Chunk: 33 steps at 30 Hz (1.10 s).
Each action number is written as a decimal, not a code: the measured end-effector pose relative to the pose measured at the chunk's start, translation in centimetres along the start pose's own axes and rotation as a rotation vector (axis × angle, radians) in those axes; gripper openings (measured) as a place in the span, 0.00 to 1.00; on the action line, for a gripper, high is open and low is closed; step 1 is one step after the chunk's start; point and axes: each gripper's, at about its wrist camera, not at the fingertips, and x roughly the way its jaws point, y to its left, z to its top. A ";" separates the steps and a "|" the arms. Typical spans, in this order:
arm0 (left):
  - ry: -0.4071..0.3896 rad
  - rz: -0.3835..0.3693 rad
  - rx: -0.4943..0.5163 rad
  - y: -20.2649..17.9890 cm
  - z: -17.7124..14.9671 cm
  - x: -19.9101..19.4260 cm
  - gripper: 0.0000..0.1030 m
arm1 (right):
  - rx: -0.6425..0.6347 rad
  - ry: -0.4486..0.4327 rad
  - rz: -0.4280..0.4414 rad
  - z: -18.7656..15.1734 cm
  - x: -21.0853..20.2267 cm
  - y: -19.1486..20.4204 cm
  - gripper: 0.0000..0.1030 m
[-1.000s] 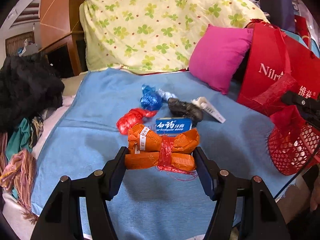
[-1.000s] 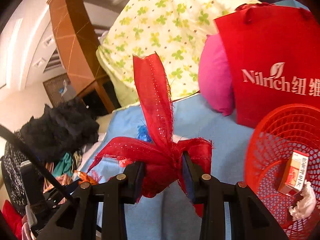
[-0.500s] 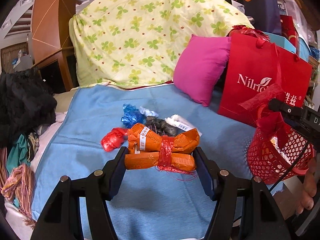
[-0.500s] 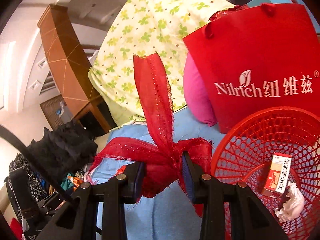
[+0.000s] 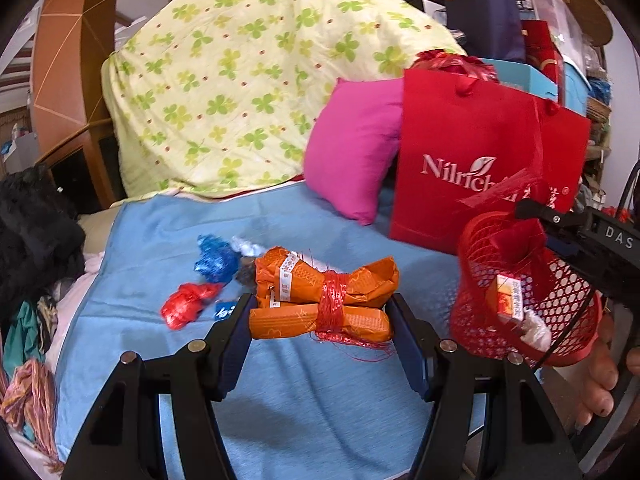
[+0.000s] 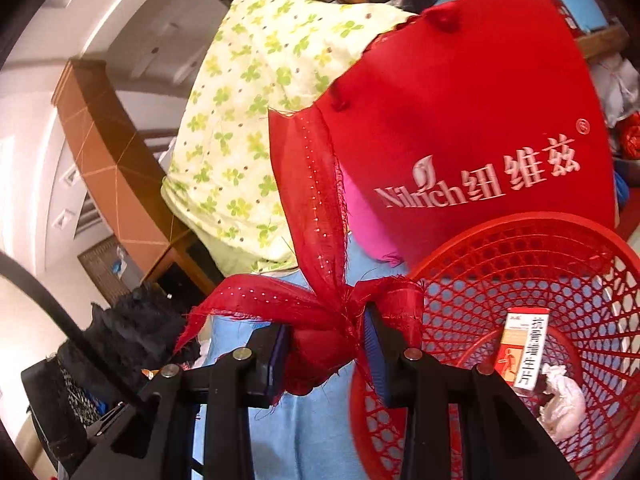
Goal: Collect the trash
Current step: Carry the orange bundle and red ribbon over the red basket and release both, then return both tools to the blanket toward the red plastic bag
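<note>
an orange bundle [image 5: 320,300], made of folded orange wrappers tied round the middle with red string, is clamped between the pads of the left gripper [image 5: 320,320] and held above the blue blanket [image 5: 280,400]. on the blanket beyond it, a crumpled red wrapper [image 5: 186,308], a crumpled blue wrapper [image 5: 214,260] and a white scrap [image 5: 246,246] are seen lying close together, with something dark partly hidden behind the bundle.

a knotted red cloth [image 6: 320,320], frayed at the edges and dotted along its hem, is gripped by the right gripper [image 6: 326,356], its jaws closed on the knot while one strip stands upward and another spreads to the left. the cloth is held just beside the rim of the red mesh basket [image 6: 520,232], at the basket's left side. inside the basket a small printed box [image 6: 520,352] and a crumpled white tissue [image 6: 560,404] are seen resting together.

behind the basket a red paper bag [image 5: 480,160] is stood upright, with a pink pillow [image 5: 356,148] leaning against its left side and a clover-patterned quilt [image 5: 240,80] piled further back. dark clothing [image 5: 32,232] is heaped at the blanket's left edge.
</note>
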 end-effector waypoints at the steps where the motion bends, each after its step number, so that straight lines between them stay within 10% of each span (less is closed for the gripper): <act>1: -0.002 -0.008 0.005 -0.4 0.2 0.0 0.65 | 0.007 -0.007 -0.006 0.1 -0.2 -0.4 0.37; 17: -0.015 -0.258 0.104 -9.1 3.2 1.8 0.66 | 0.184 -0.081 -0.089 1.9 -3.3 -6.7 0.40; 23: 0.009 -0.353 0.152 -12.4 3.2 3.3 0.68 | 0.270 -0.101 -0.123 2.3 -3.9 -8.4 0.59; 33: 0.047 -0.320 0.073 -7.4 1.3 4.8 0.70 | 0.175 -0.131 -0.160 2.5 -3.5 -6.2 0.60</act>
